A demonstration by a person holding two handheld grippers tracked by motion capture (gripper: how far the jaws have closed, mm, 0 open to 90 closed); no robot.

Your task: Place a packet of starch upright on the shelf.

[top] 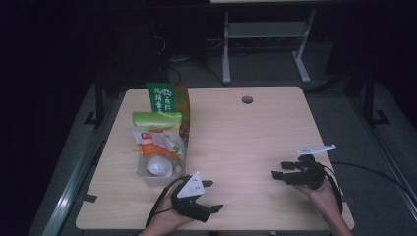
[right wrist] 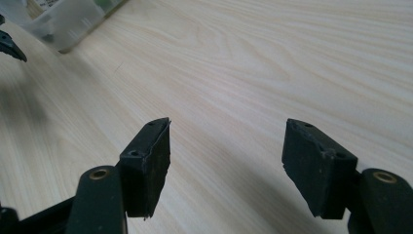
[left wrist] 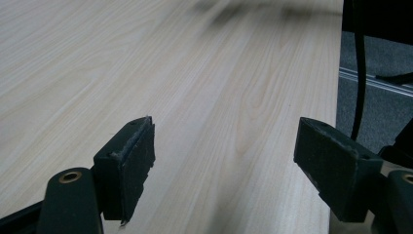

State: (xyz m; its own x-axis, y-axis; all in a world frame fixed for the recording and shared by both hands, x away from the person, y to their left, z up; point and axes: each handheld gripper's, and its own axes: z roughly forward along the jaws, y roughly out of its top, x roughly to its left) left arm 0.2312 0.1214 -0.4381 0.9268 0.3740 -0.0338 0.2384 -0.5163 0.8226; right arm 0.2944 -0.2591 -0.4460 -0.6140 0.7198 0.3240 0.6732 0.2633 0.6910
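On the light wooden table (top: 236,132), a clear plastic bin (top: 147,176) at the left holds several snack bags, among them a tall green bag (top: 161,98) and a white and orange bag (top: 157,142). My left gripper (top: 214,195) lies near the front edge just right of the bin, open and holding nothing. In the left gripper view its jaws (left wrist: 224,161) stand wide apart over bare wood. Low over the table's right side my right gripper (top: 279,169) points left, open and empty. Its jaws (right wrist: 226,156) are spread in the right gripper view, with the bin (right wrist: 73,24) at the upper left.
A round cable hole (top: 247,100) sits near the table's far edge. Behind the table stands a white desk frame (top: 226,49) on a dark floor. Cables trail from both grippers. The table's right edge (left wrist: 338,73) runs close beside the left gripper's jaw.
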